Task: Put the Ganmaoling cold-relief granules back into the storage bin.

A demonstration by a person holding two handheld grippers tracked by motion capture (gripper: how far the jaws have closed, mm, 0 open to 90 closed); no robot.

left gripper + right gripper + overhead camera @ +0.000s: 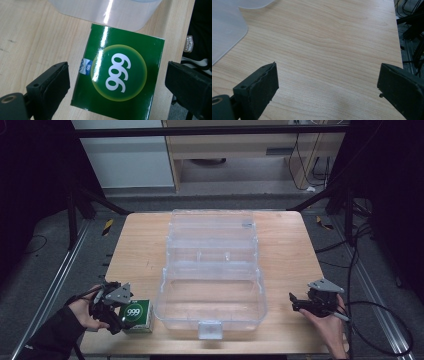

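Observation:
A green box (pixel 137 314) printed with "999" lies flat on the wooden table (pixel 140 245) near its front left corner, just left of a clear plastic organiser case (pixel 163 290). My left gripper (pixel 121 321) is over the green box (pixel 120 75). In the left gripper view the left gripper (pixel 117 72) is open, one jaw on each side of the box with a narrow gap at both. My right gripper (pixel 292 302) hovers open over bare wood at the front right, and nothing lies between the jaws of the right gripper (pixel 327 75).
The clear case stands open in the table's middle, its tiers stepping back toward the far edge and a latch (pixel 210 329) at the front. Its corner (pixel 224 30) lies ahead of the right gripper. Cables trail off the table's right side. The front edge is close to both hands.

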